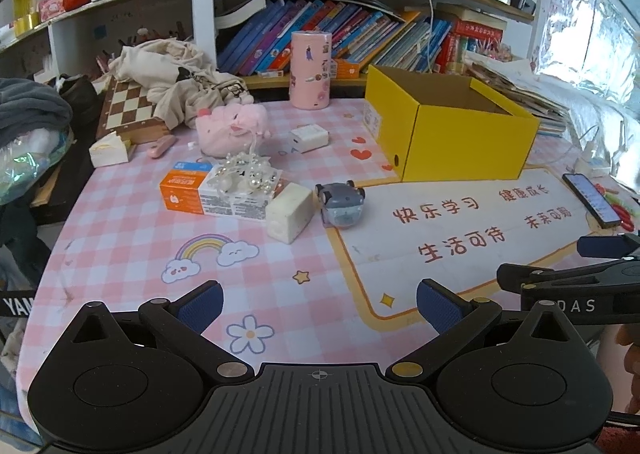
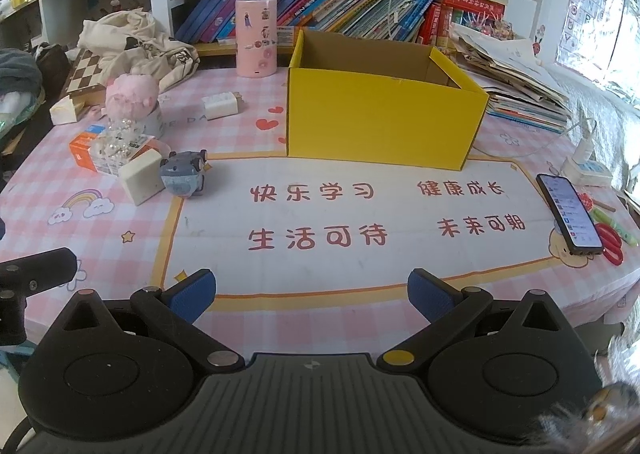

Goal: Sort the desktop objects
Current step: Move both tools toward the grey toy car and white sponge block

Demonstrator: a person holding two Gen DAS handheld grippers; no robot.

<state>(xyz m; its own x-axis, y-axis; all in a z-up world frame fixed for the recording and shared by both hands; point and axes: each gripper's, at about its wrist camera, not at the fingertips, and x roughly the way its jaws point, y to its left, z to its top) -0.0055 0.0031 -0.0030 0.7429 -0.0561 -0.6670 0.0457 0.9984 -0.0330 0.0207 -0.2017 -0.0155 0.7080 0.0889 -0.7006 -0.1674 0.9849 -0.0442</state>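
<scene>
Two fisheye views look across a desk covered by a pink checked mat point(image 1: 132, 254) printed with a rainbow, flowers and a white panel of red Chinese characters. In the left wrist view, the left gripper point(image 1: 320, 304) fills the bottom of the frame, its blue-padded fingers spread wide apart with nothing between them, hovering over the mat's near edge. At the lower right of that frame the black body of the right gripper point(image 1: 568, 282) pokes in from the side. In the right wrist view, the right gripper sits at the bottom centre, likewise released, its blue pads well apart and holding nothing. The objects to be sorted cluster in the left half of both frames: a small grey toy car point(image 1: 340, 202) at the white panel's corner, just beside a cream block point(image 1: 289, 212), which touches an orange and white carton point(image 1: 208, 194) topped with a heap of pearl beads point(image 1: 246, 172). Behind them lie a pink plush toy point(image 1: 230, 128), a white charger point(image 1: 309, 137) and a small pink item point(image 1: 161, 145). An open yellow cardboard box point(image 2: 384, 122) stands upright at centre in the right wrist view, right of centre in the other; its inside shows bare brown walls. A pink cylindrical tin point(image 2: 256, 38) stands behind the box's left corner, before a shelf of books point(image 2: 328, 10). A smartphone point(image 2: 570, 214) lies with its screen lit at the right edge, and a chessboard point(image 1: 128, 110) sits under crumpled cloth at upper left.
</scene>
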